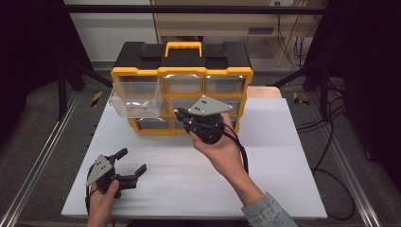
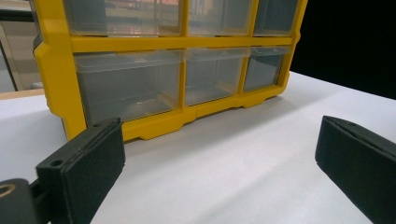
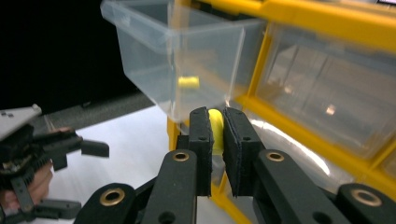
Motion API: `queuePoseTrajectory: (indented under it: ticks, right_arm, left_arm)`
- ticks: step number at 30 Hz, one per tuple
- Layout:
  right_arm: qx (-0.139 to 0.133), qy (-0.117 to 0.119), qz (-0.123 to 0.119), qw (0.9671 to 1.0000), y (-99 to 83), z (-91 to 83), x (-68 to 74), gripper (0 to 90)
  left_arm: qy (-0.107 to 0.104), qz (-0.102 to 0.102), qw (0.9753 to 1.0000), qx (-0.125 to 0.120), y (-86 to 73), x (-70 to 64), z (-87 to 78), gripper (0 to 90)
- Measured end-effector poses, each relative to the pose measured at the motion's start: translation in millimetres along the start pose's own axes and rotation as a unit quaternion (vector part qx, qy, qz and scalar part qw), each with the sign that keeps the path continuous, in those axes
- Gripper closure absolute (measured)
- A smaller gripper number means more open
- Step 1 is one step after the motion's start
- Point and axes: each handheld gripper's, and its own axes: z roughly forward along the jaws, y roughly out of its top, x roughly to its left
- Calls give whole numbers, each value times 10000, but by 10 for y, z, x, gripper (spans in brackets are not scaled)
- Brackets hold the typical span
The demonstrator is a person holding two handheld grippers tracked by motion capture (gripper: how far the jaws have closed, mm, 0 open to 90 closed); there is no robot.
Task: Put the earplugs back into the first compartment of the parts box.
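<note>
A: What is seen on the bench (image 1: pixel 283 189)?
B: A yellow organizer (image 1: pixel 182 71) is set at the far edge, its top-left drawer (image 1: pixel 135 97) pulled out.
A: And the grippers?
B: The left gripper (image 1: pixel 131 163) is held spread near the front-left corner. A small yellow piece (image 3: pixel 215 126) is clamped by the right gripper (image 3: pixel 217 140) before the organizer.

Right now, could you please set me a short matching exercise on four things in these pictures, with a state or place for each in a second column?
Things:
1. left gripper
2. right gripper
3. top-left drawer
4. carry handle

States or places:
A. pulled out of the organizer, a small yellow piece inside
B. shut on a small yellow piece
C. on top of the organizer, yellow
D. open, low over the white table near its front left corner

Pairs: 1-D, 2-B, 3-A, 4-C
</note>
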Motion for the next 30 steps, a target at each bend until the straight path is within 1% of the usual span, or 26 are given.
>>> queuePoseTrajectory:
  ticks: [4, 7, 12, 19, 23, 30]
  right_arm:
    - [-143, -18, -21, 9999, 109, -23, 8, 821]
    - [-172, -12, -82, 9998, 172, -14, 8, 822]
    - [-305, -14, -42, 9995, 298, 11, -15, 822]
    - [-433, 16, 16, 9991, 427, 21, -15, 820]
    - [-520, 59, 117, 9986, 497, 34, -15, 820]
    - [-618, 137, 179, 9978, 650, 148, 14, 818]
  left_arm:
    - [-9, -1, 10000, 1, 0, -2, 2, 12]
    - [-16, 6, 10000, 11, -1, -3, 5, 12]
    - [-28, 13, 10000, 11, -1, -6, 8, 12]
    - [-22, 5, 10000, 7, -1, -3, 7, 12]
    - [-26, 9, 10000, 10, -1, -5, 8, 12]
    - [-12, -5, 10000, 0, -1, 2, -1, 12]
